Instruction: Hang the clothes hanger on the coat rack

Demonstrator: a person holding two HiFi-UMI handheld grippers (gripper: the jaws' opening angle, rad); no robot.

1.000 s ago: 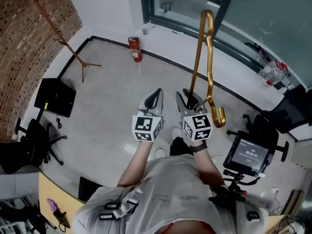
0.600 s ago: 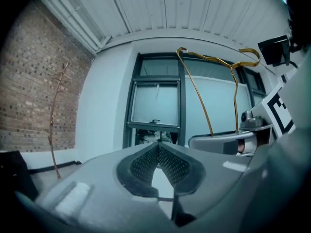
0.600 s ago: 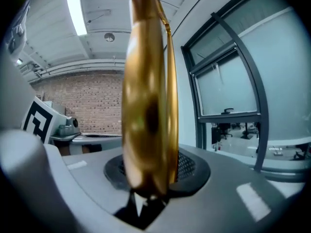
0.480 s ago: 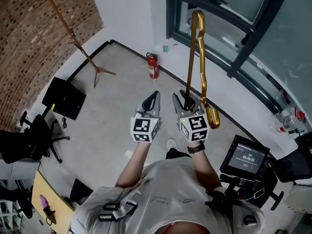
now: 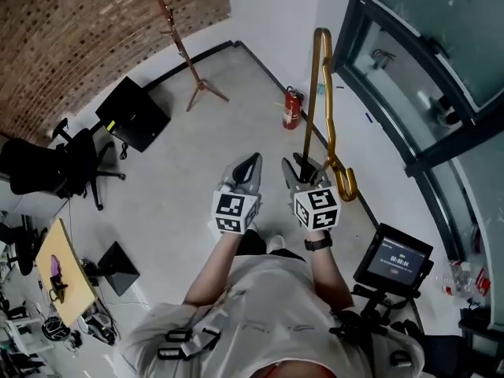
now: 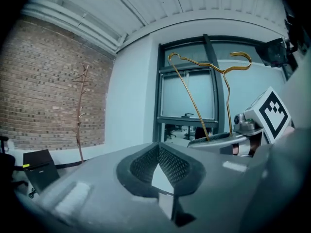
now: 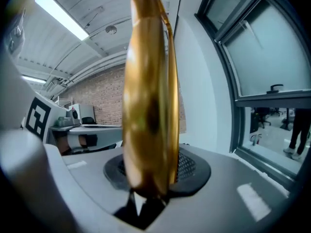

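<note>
Over the last second the whole scene has swung in the head view: the coat rack, which stood at the far left edge, now rises nearer the middle, left of and beyond the grippers, and the red fire extinguisher has slid to the right. I judge that the person has turned toward the rack, though it is still well apart from them, so the carry is under way and the hanging is not yet begun. The gold clothes hanger stands upright, clenched near its lower end between the pads of the right gripper, in front of the glass wall at far right. The left gripper is closed on nothing, its pads meeting. Both forearms reach forward side by side, the grippers close together and pointing nearly level, marker cubes upward
</note>
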